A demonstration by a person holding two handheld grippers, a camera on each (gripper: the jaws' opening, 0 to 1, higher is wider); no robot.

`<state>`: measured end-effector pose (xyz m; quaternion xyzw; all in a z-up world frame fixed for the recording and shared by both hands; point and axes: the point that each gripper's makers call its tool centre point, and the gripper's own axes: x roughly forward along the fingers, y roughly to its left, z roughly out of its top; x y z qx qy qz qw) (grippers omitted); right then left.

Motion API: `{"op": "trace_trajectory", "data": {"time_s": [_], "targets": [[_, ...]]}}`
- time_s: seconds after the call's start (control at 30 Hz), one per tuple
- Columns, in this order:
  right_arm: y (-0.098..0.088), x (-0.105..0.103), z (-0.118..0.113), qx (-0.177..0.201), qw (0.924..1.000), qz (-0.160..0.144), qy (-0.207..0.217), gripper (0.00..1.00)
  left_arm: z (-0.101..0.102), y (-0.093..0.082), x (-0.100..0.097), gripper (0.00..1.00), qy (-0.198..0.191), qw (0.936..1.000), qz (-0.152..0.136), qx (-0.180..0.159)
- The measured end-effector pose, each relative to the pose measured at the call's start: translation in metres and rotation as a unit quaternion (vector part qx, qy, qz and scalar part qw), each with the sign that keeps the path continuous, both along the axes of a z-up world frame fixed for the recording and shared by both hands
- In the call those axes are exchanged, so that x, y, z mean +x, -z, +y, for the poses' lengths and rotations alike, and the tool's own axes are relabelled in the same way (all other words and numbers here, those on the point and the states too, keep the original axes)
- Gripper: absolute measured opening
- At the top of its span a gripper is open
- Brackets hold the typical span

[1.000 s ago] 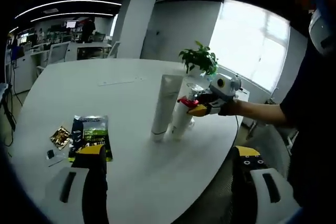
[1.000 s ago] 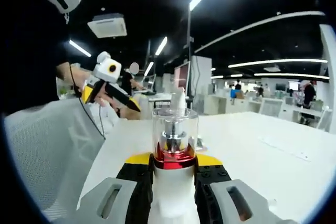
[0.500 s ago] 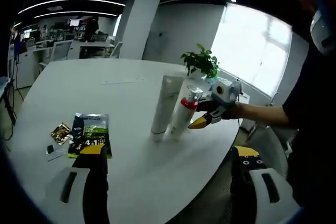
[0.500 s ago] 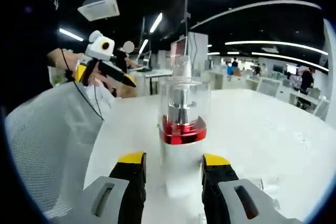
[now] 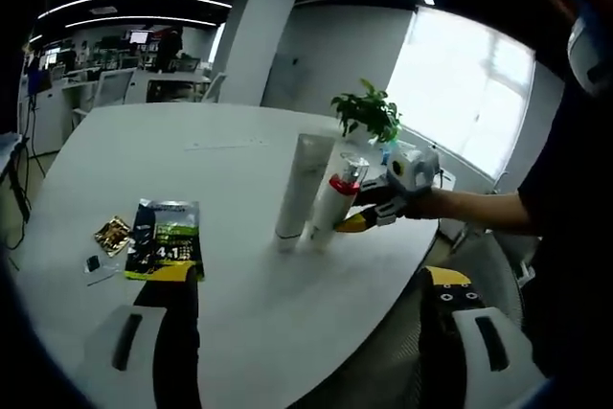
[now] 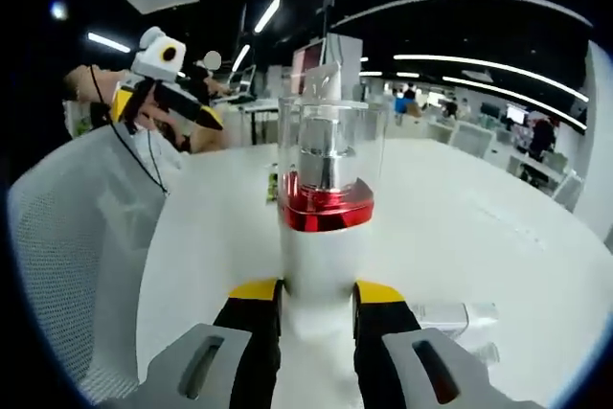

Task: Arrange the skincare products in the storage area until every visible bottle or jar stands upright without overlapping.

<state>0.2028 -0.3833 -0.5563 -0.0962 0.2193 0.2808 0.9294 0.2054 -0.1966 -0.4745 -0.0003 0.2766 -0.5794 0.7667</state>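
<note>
White table (image 5: pixel 239 313); right gripper (image 6: pixel 308 296) clamping pump bottle (image 6: pixel 324 217).

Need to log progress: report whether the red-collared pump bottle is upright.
Upright: the pump bottle stands on the table beside the white tube, right tongs around its body.

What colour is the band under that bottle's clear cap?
Shiny red band, seen best in the right gripper view.
</note>
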Motion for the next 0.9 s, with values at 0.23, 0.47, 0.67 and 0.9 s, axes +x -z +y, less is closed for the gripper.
{"op": "trace_trajectory", "data": {"time_s": [0.23,0.47,0.67,0.9], "targets": [[0.005,0.013,-0.009,-0.013,0.9999,0.002,-0.007,0.21,0.003,-0.002,0.004,0.88,-0.001,1.0000,-0.001,-0.003],[0.009,0.021,-0.008,-0.019,0.9997,0.004,-0.012,0.21,0.003,-0.001,0.008,0.87,-0.001,1.0000,-0.001,-0.005],[0.010,0.027,-0.011,-0.017,0.9998,0.003,-0.010,0.20,0.003,-0.002,0.008,0.87,0.000,1.0000,-0.001,-0.004],[0.011,0.025,-0.008,-0.018,0.9998,0.006,-0.008,0.20,0.003,0.000,0.010,0.87,0.001,1.0000,0.002,-0.002]]}}
